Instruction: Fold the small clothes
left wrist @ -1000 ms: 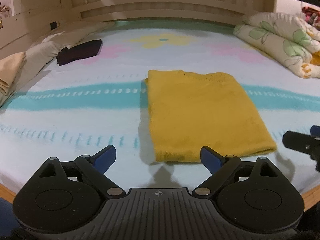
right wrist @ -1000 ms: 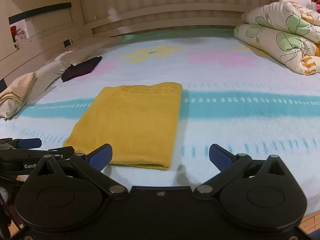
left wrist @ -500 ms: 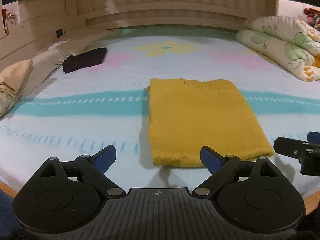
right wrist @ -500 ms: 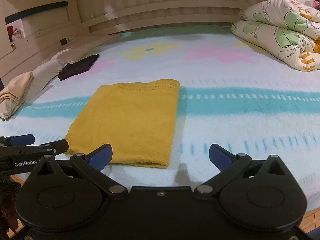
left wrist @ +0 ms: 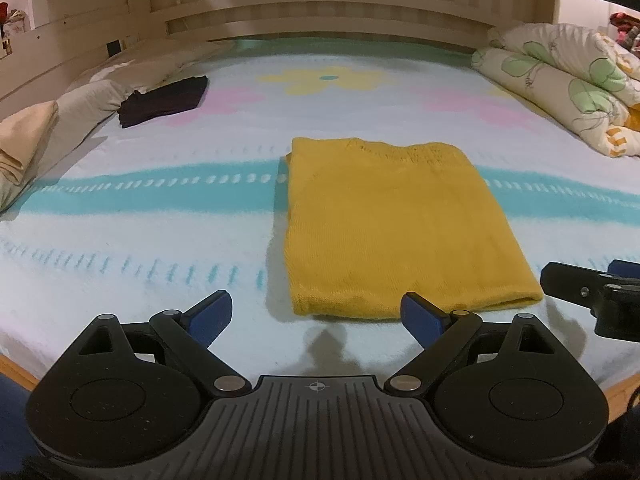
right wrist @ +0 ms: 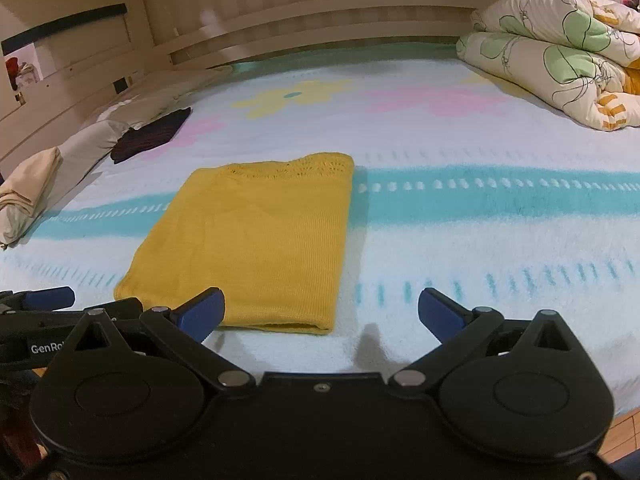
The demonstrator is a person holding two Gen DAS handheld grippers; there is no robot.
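The left gripper (left wrist: 316, 314) was held low over the near edge of the bed (left wrist: 160, 240), level and pointed across the mattress, its blue-padded jaws spread wide with nothing between them. The right gripper (right wrist: 321, 308) was held in the same attitude just beside it, likewise spread wide and empty, and its side was seen at the right margin of the left wrist view. Compared with a second earlier, both grippers were found drawn slightly back and raised, so that the yellow knit garment (left wrist: 396, 228) was seen a little farther off, its shape unchanged. The garment was laid flat on the flowered blanket as a folded rectangle, its near edge just ahead of the fingertips and untouched by them. A dark folded garment (left wrist: 162, 100) was seen well apart at the far left beside the pillows (left wrist: 96, 94), and a rolled quilt (right wrist: 552, 52) at the far right.
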